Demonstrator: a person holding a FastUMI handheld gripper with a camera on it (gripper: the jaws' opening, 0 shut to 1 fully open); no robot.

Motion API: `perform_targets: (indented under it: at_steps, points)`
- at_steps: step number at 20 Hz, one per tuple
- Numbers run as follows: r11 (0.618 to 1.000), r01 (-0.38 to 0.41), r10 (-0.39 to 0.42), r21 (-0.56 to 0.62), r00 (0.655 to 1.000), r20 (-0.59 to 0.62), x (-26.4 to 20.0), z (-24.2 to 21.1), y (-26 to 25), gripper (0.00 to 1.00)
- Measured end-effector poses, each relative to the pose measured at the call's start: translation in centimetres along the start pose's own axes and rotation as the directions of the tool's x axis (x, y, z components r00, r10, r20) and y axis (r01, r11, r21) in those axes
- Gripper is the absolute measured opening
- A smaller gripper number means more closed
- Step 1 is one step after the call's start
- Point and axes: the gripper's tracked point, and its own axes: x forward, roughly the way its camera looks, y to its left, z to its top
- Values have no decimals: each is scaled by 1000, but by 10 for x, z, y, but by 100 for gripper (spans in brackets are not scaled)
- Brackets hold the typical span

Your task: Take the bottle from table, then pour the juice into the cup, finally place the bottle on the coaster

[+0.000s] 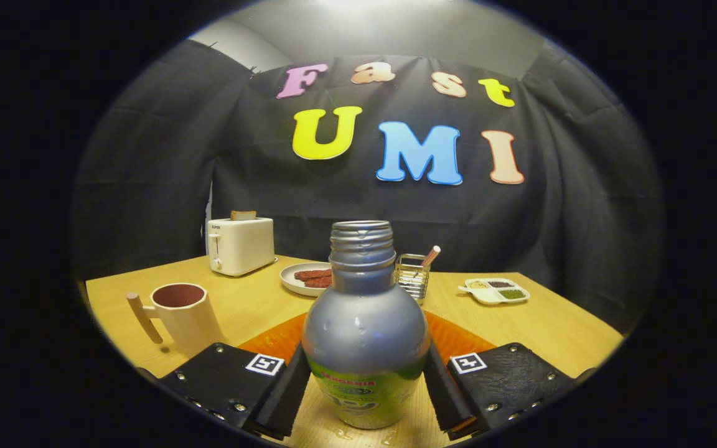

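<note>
Both fingers (365, 379) I see pressing the uncapped bottle (365, 336) at lower centre, upright; cup (181, 314) lower left on the counter (557, 330).

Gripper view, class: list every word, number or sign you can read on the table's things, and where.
Bottle label: print too blurred to read.
Toaster: small mark, too small to read.
Hand-held gripper: square markers, no words; its fingers flank the bottle, whether pressing is unclear.
</note>
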Motion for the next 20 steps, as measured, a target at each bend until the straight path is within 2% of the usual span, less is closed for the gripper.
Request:
perform_targets:
  at_steps: [7,10,15,20]
  points:
    - [978,-76,68,-195,997,-49,26,19,37,82]
    - [948,-107,83,-299,992,-92,40,15,52,82]
    - [866,-140,90,-480,988,-126,48,5,74,83]
    - [772,-168,99,-613,984,-145,52,-8,91,82]
